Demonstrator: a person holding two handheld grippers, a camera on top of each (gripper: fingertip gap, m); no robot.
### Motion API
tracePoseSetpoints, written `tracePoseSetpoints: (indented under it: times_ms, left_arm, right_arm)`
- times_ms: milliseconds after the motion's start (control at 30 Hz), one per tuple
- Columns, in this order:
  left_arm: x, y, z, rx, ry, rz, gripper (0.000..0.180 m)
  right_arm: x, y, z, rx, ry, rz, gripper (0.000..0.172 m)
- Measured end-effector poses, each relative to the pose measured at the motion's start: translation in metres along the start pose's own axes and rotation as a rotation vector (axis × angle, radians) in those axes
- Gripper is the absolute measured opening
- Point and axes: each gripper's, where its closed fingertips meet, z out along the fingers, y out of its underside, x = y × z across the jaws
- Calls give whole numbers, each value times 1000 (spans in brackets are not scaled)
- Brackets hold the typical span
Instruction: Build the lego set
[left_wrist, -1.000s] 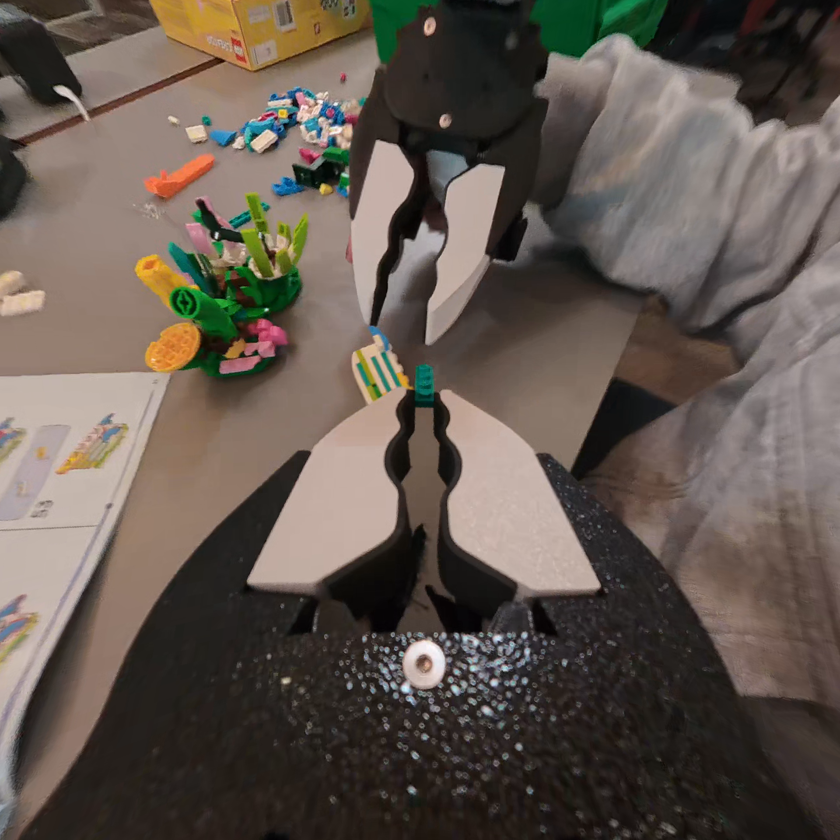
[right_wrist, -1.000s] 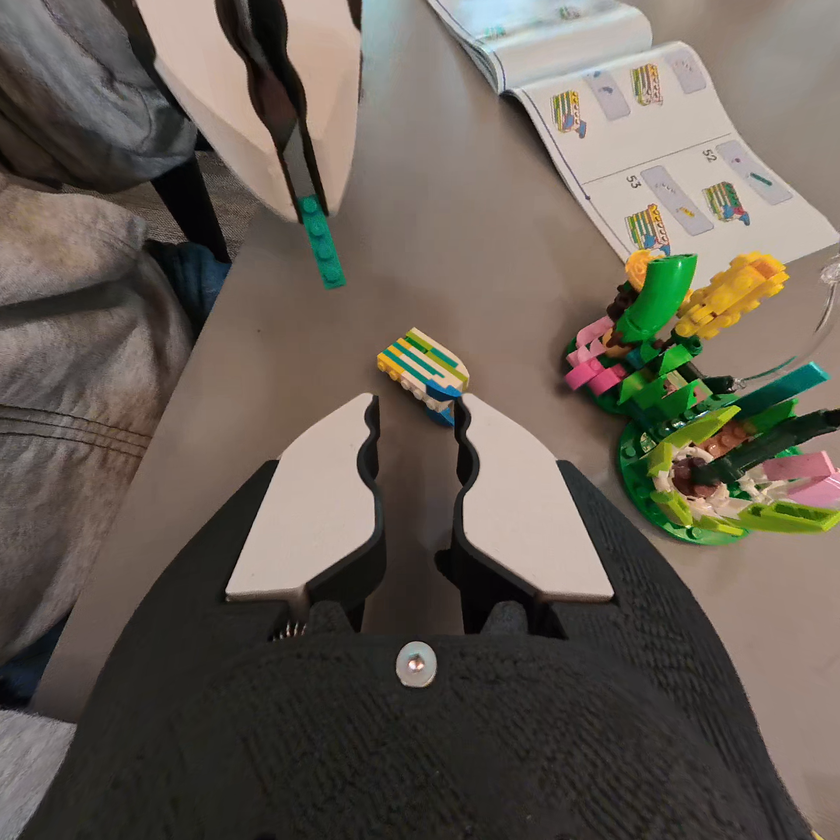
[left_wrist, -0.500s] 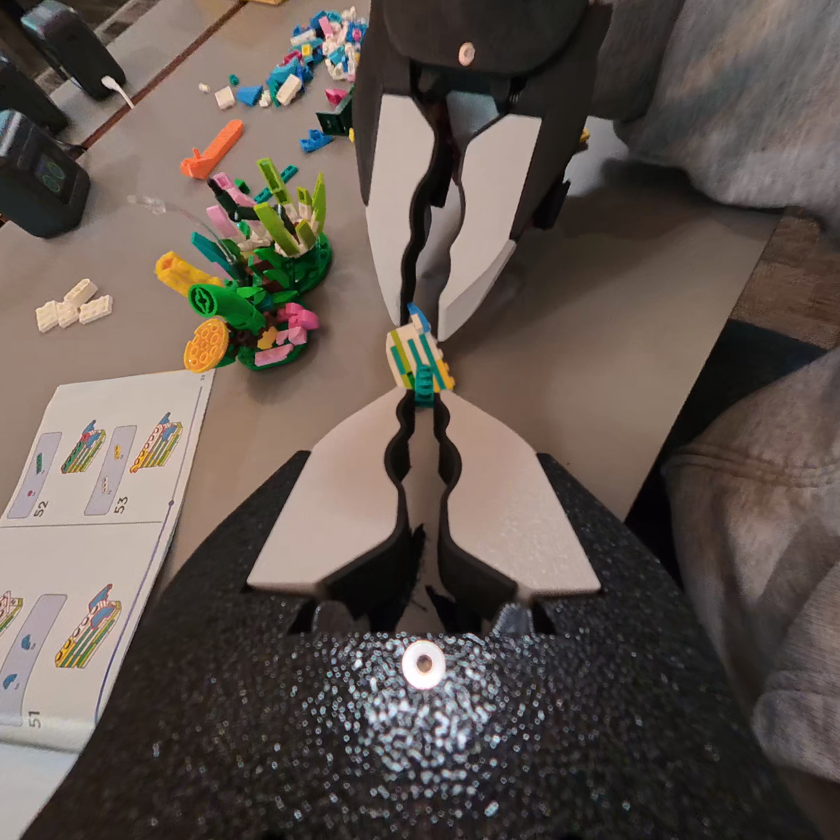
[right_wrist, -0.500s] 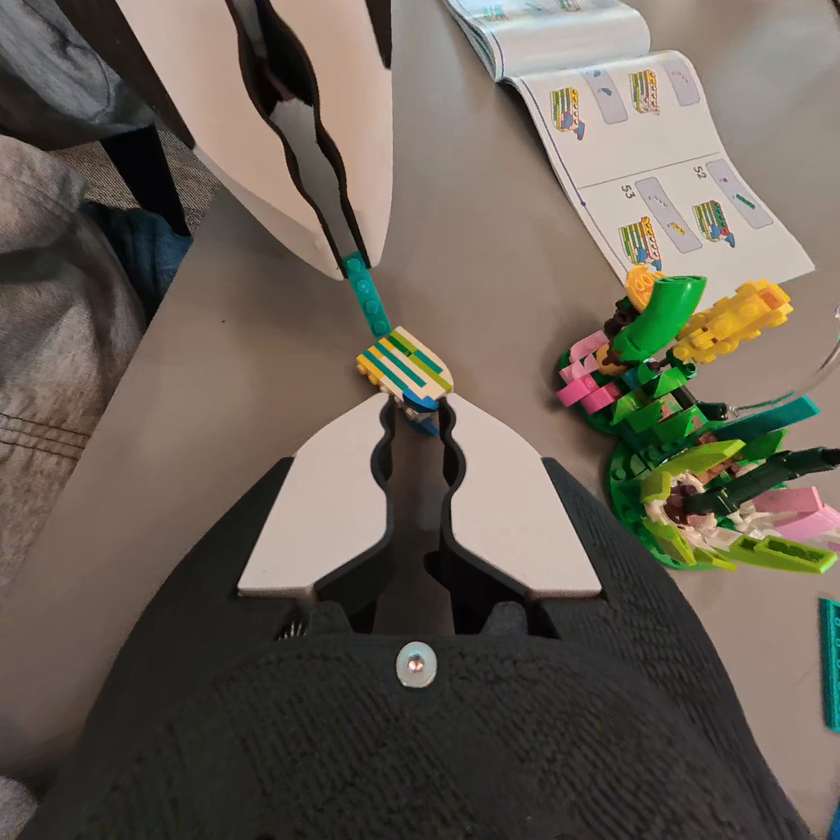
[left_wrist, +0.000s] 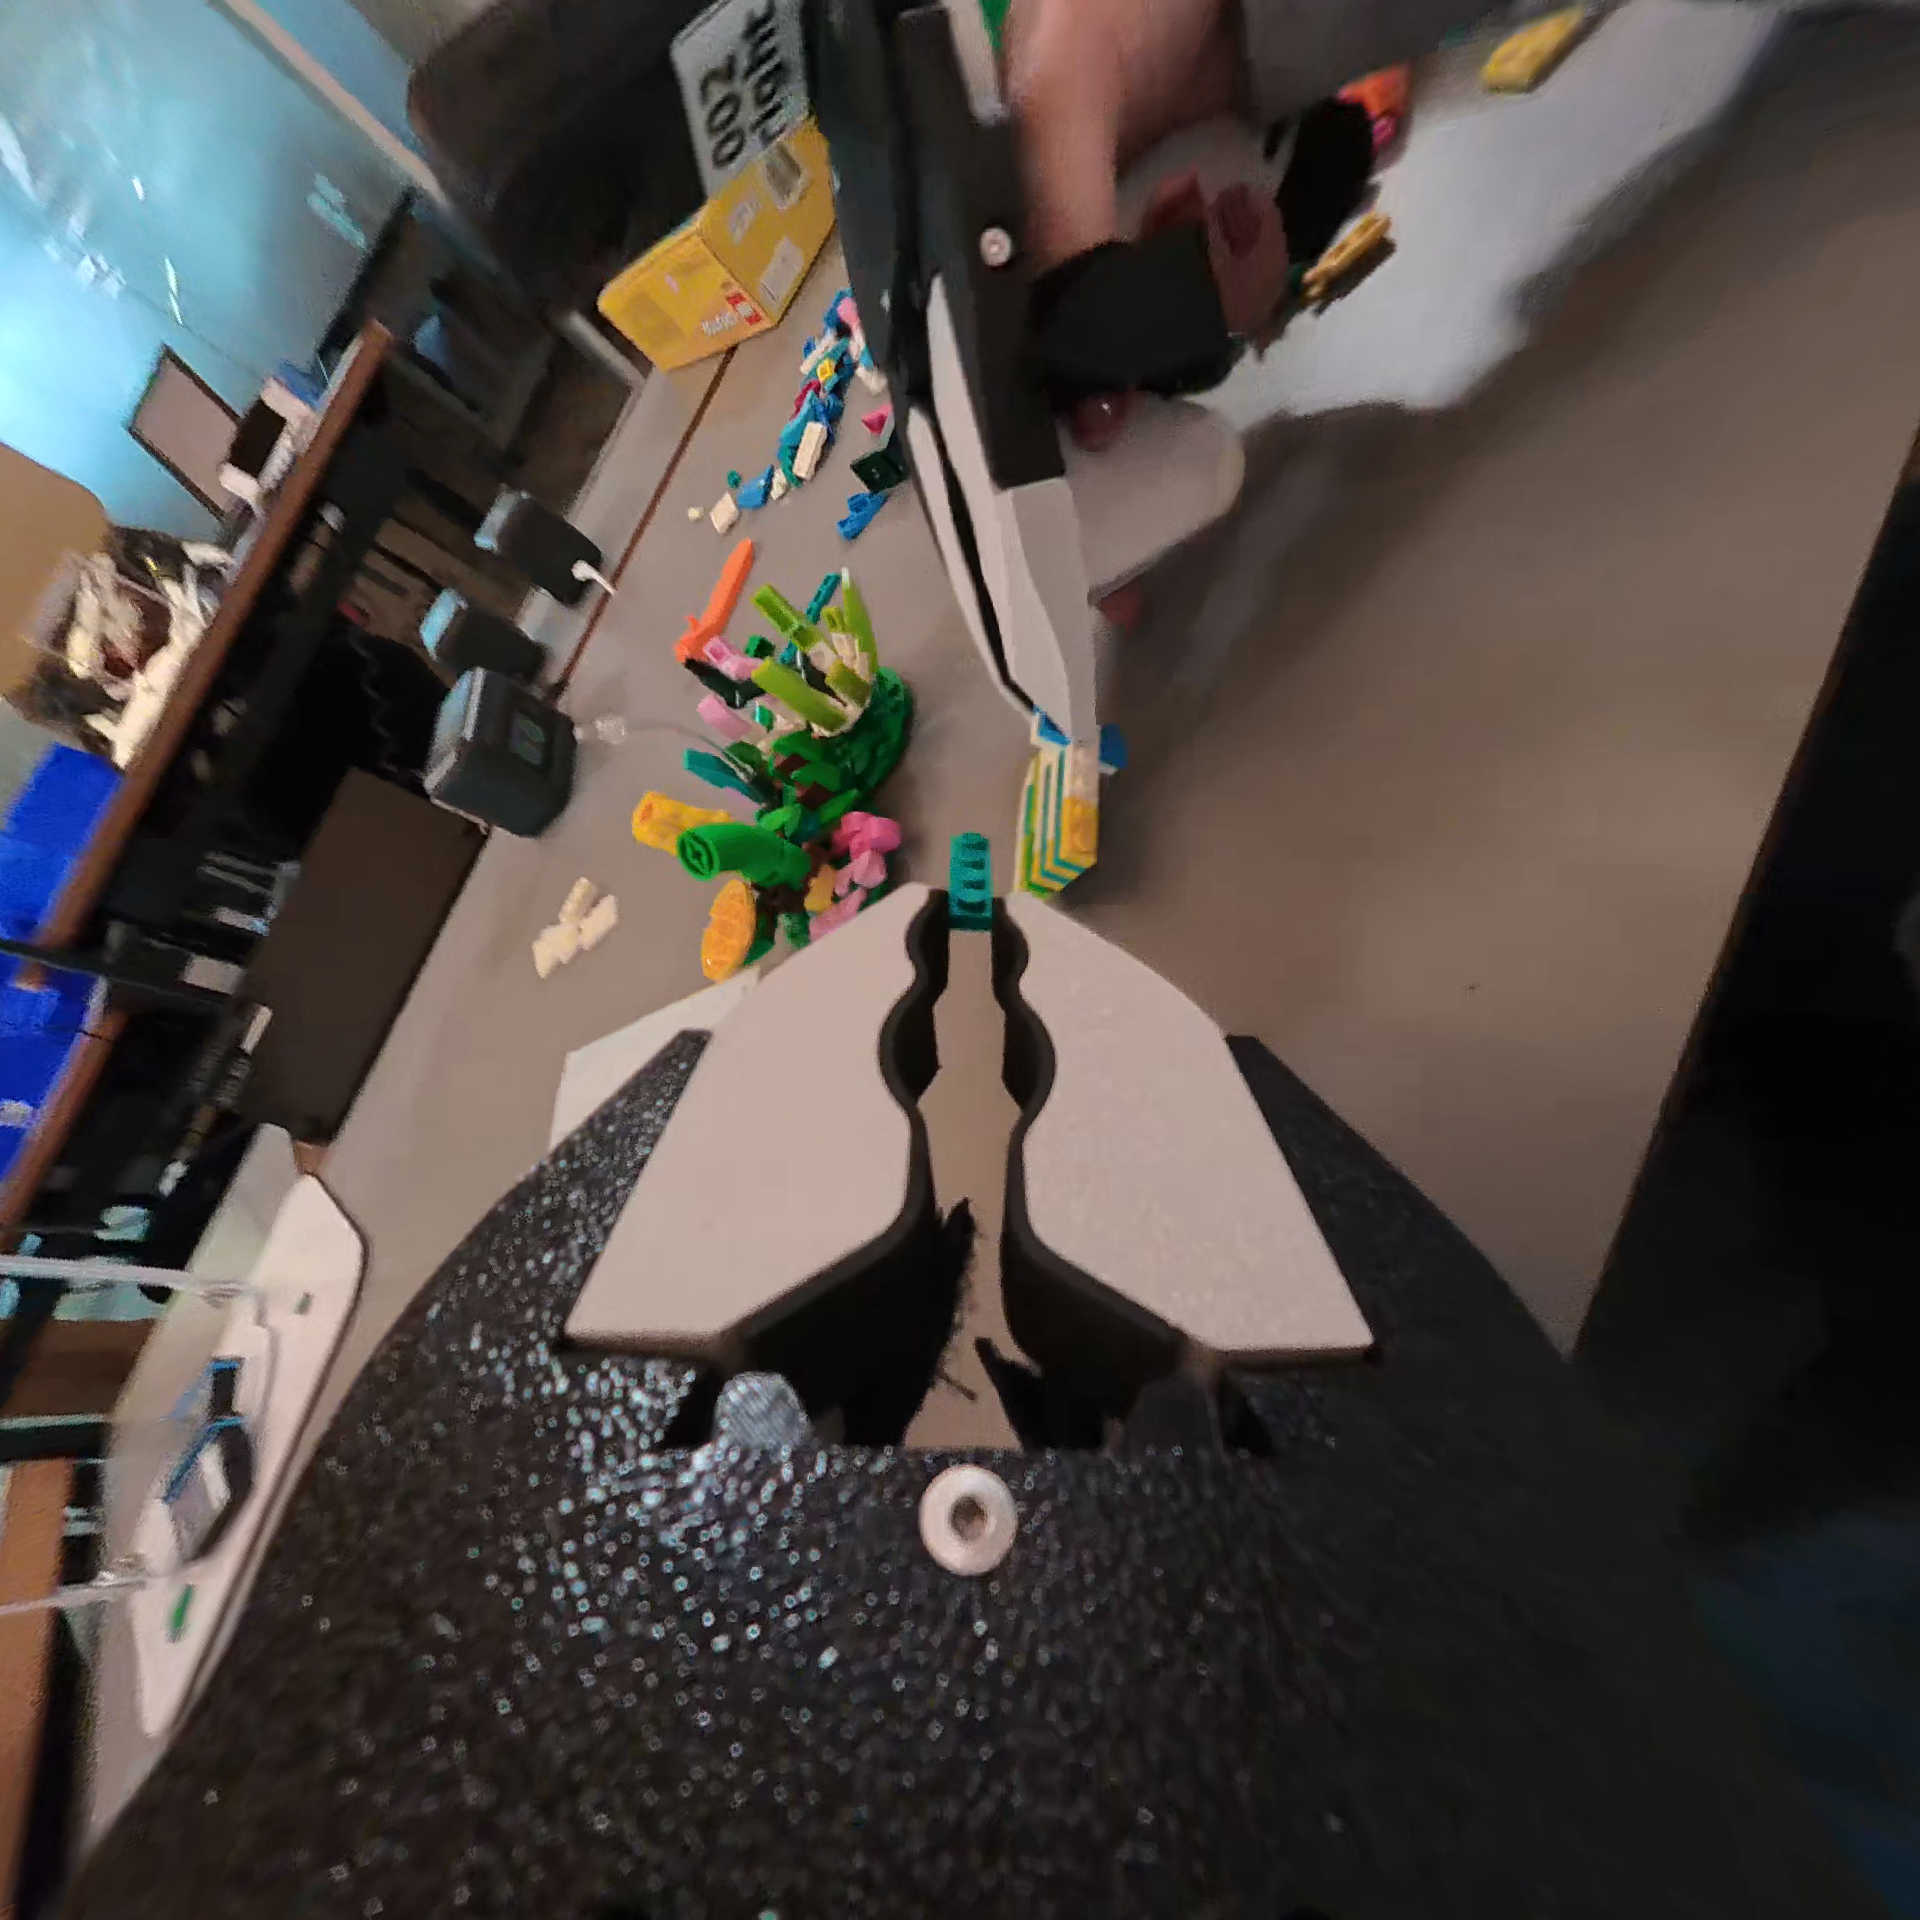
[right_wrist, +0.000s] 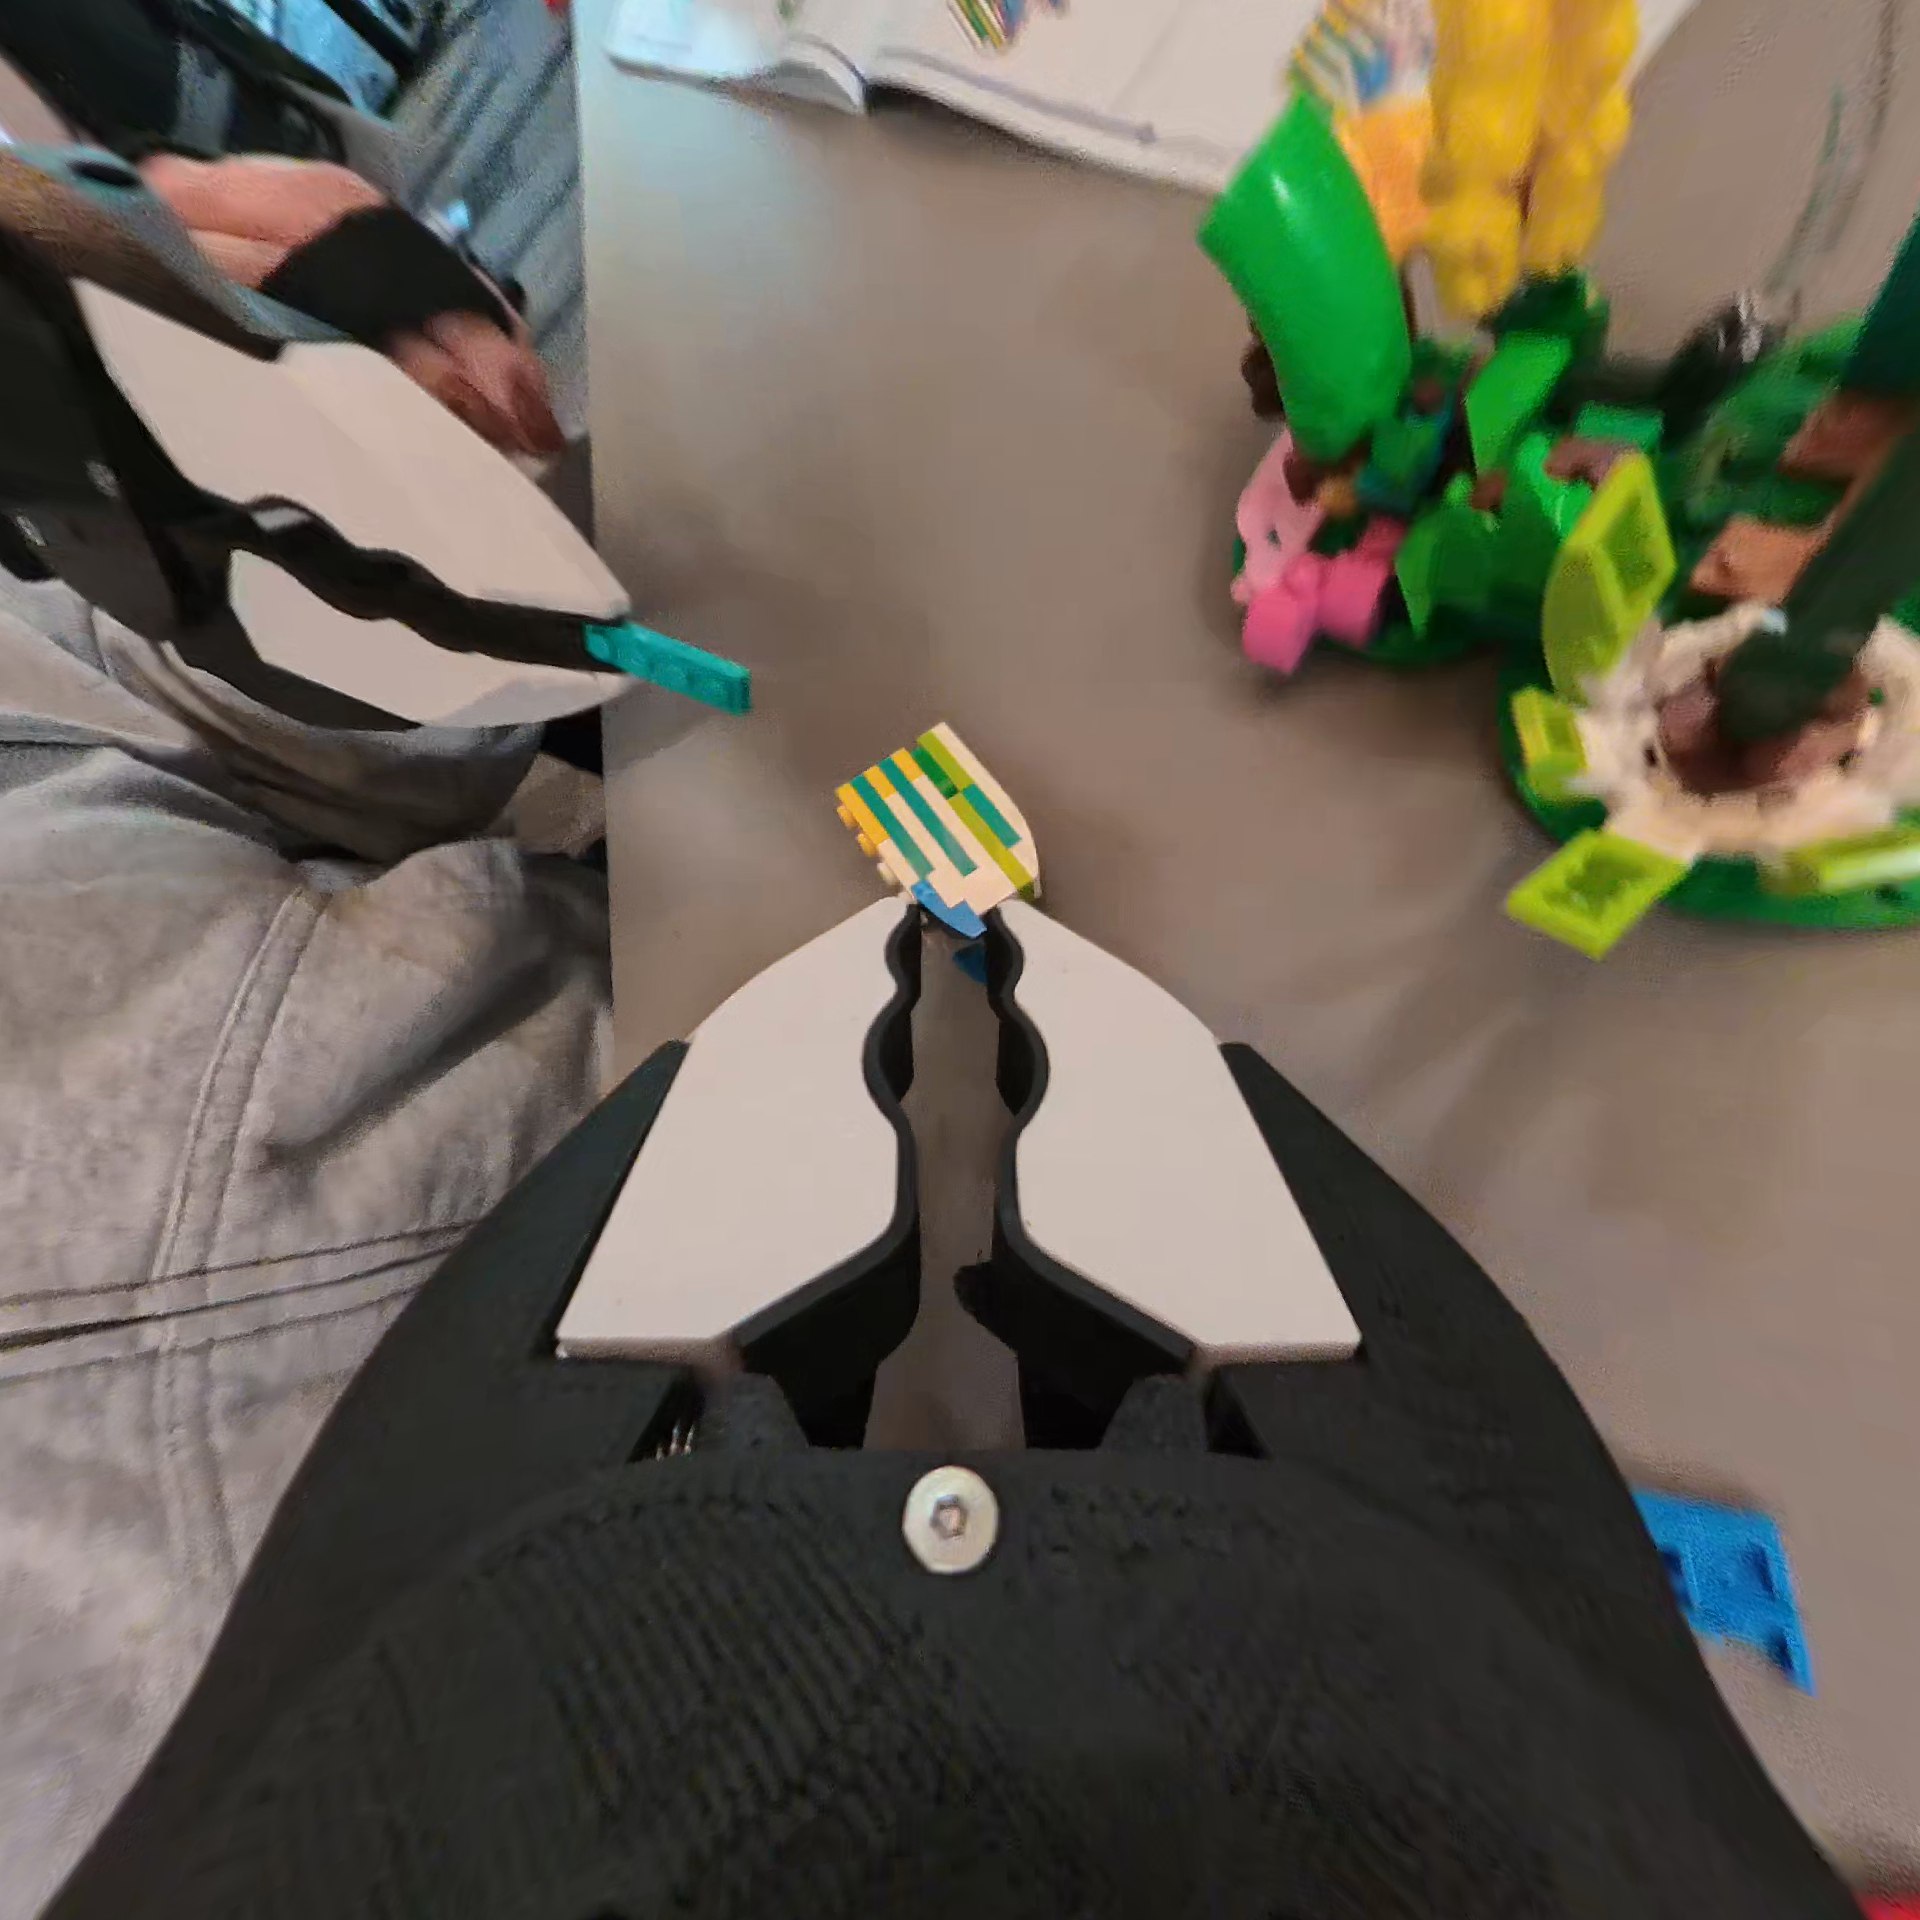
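Observation:
My left gripper (left_wrist: 971, 914) is shut on a thin teal plate (left_wrist: 970, 879), which sticks out past its fingertips; the plate also shows in the right wrist view (right_wrist: 670, 665). My right gripper (right_wrist: 951, 920) is shut on the blue end of a small striped brick piece (right_wrist: 940, 816) in white, teal, yellow and lime, and holds it off the grey table (right_wrist: 935, 416). In the left wrist view the striped piece (left_wrist: 1060, 821) hangs from the right gripper's fingertips just right of the teal plate. The two pieces are apart.
A green plant build (right_wrist: 1558, 540) with yellow, pink and lime parts stands right of the striped piece; it also shows in the left wrist view (left_wrist: 800, 769). An open booklet (right_wrist: 935, 52) lies beyond. Loose bricks (left_wrist: 821, 436) and a yellow box (left_wrist: 717, 270) lie farther off. A blue brick (right_wrist: 1730, 1590) lies near right. Spacing between my two grippers at the tips: around 8 centimetres.
My right gripper closed on the striped piece and lifted it off the table. My left gripper rolled sideways and drew the teal plate back from the piece.

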Motion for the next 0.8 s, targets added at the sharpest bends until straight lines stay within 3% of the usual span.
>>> tracePoseSetpoints:
  times_ms: [167, 333, 633, 800]
  left_arm:
    - [13, -18, 8, 94, 61, 101, 8]
    - [27, -28, 17, 133, 108, 238, 8]
    - [32, -26, 29, 161, 99, 271, 8]
    - [28, -24, 30, 163, 62, 253, 8]
  right_arm:
    - [2, 19, -26, -253, 35, 73, 8]
    - [-6, 35, -45, -442, -63, 279, 8]
    - [14, 24, -45, -354, -110, 602, 9]
    - [11, 21, -54, -334, -94, 534, 21]
